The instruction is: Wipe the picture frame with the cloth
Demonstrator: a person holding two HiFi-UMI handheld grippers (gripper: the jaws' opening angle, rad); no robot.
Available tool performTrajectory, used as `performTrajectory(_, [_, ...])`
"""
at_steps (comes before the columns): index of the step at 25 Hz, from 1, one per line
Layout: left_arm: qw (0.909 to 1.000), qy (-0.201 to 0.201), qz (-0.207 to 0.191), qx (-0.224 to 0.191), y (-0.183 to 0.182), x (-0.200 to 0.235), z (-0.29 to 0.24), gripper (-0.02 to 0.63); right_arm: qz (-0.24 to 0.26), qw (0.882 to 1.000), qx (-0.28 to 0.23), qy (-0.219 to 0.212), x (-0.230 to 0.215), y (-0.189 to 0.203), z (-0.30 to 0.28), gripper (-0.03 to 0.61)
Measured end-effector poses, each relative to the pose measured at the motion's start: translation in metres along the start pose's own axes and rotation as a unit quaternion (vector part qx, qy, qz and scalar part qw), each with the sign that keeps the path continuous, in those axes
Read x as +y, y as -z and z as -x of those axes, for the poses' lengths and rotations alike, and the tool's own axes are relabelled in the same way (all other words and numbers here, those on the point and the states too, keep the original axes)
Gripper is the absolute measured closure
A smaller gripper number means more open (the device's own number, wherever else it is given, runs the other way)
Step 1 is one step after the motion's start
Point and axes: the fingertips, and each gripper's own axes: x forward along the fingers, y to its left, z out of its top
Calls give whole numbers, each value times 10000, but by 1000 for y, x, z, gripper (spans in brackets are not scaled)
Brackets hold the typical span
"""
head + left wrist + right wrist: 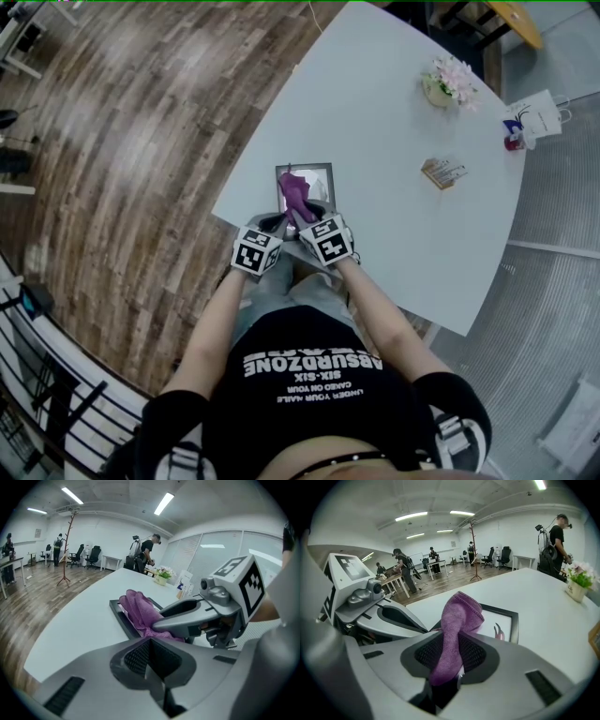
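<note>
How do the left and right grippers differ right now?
The right gripper is shut on the purple cloth; the left gripper is shut on nothing. The right gripper aims over the picture frame; the left gripper sits at its near-left corner. Both sit together at the table edge.

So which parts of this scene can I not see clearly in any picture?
Image inside the black-rimmed picture frame: the purple fuzzy cloth and the right gripper cover most, right gripper view.
Frame's near edge: behind the left gripper and the right one, head view.
Print on the small tan card: too small, head view.
</note>
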Motion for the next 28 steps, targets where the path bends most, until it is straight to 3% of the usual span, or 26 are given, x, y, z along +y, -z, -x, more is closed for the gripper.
performTrajectory(16, [9999,125,94,72,0,0,-2,600,409,9980,372,-316,22,22,13,467])
performTrajectory(24, [9998,143,103,78,0,1,-2,600,150,9968,578,-532,29,27,20,466])
performTrajectory(28, [9999,107,80,59,0,2,-1,600,-68,9977,390,-549,32,27,23,466])
